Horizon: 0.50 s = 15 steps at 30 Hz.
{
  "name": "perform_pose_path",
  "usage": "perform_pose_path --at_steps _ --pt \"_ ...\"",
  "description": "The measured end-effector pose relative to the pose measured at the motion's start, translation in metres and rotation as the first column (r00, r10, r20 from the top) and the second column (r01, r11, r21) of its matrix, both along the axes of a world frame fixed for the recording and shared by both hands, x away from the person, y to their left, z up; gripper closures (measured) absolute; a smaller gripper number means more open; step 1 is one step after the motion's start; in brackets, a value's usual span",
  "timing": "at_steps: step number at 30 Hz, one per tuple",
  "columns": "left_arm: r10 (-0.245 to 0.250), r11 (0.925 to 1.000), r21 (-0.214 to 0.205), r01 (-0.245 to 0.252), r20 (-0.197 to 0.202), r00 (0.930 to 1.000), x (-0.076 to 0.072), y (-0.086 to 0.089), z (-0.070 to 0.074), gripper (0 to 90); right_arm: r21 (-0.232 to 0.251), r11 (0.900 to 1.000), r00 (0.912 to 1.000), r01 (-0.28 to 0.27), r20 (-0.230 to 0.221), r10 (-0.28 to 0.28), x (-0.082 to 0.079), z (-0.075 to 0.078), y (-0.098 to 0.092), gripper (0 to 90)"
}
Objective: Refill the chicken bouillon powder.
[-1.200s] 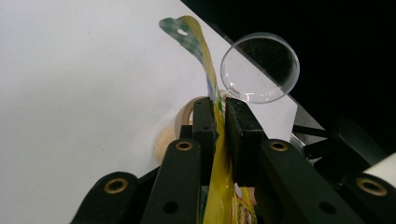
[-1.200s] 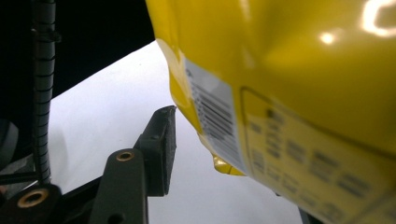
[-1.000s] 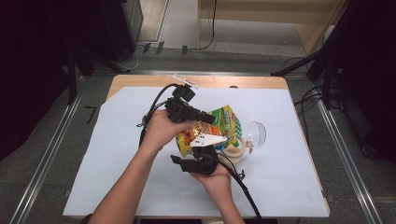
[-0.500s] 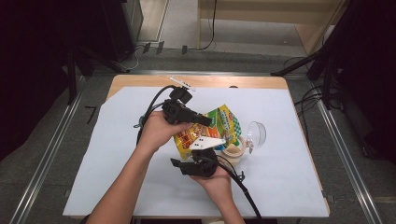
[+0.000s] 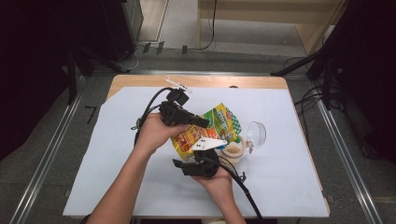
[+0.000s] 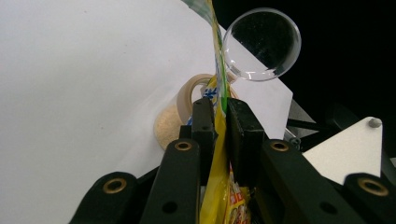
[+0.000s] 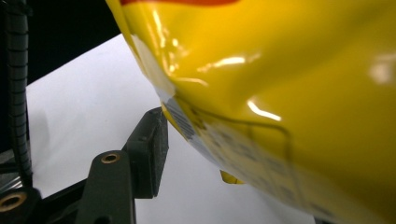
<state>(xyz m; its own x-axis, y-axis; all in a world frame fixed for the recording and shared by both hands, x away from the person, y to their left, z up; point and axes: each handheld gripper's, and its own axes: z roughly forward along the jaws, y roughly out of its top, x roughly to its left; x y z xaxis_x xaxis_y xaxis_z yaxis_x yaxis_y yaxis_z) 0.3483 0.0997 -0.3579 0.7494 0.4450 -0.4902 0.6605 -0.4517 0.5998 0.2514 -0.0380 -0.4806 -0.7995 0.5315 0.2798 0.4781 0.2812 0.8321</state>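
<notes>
Jaws of the left gripper (image 6: 222, 121) pinch the snack bag (image 6: 218, 93) edge-on.

Each black hand-held gripper (image 5: 201, 122) has brass-ringed screw holes, a trailing black cable (image 5: 148, 108) and a grey three-cornered plate (image 6: 344, 150).

Left gripper (image 6: 221, 122) jaws pinch yellow snack bag (image 6: 218, 154) edge; tape roll (image 6: 180, 116), perhaps clear bowl (image 6: 261, 44) beyond.

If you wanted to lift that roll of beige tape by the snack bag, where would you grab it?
My guess: the beige tape roll lies flat on the white sheet, so I would come straight down and pinch its wall, one jaw in the centre hole, one outside. The yellow snack bag overhangs its left side, so approach from the right.
</notes>
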Motion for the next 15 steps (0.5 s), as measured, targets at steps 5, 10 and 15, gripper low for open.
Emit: perform_pose_path --at_steps 5,10,15 --pt "0.006 1.0000 -0.002 -0.006 -0.010 0.9999 0.0009 0.0012 -0.0024 80.4 -0.013 0.9999 0.9999 -0.002 0.010 0.003 0.0009 -0.0046 -0.0015 45.0" --pt "0.007 1.0000 0.004 -0.007 -0.005 1.0000 0.0007 0.0019 -0.0026 80.1 -0.015 0.9998 0.9997 -0.010 0.023 0.010 0.0014 -0.0079 -0.0026 45.2" --pt "0.001 0.9998 0.018 -0.002 0.009 1.0000 -0.0006 0.0025 -0.0019 82.7 -0.007 1.0000 0.9995 -0.004 0.032 0.004 0.0002 -0.0100 -0.0042 44.9"
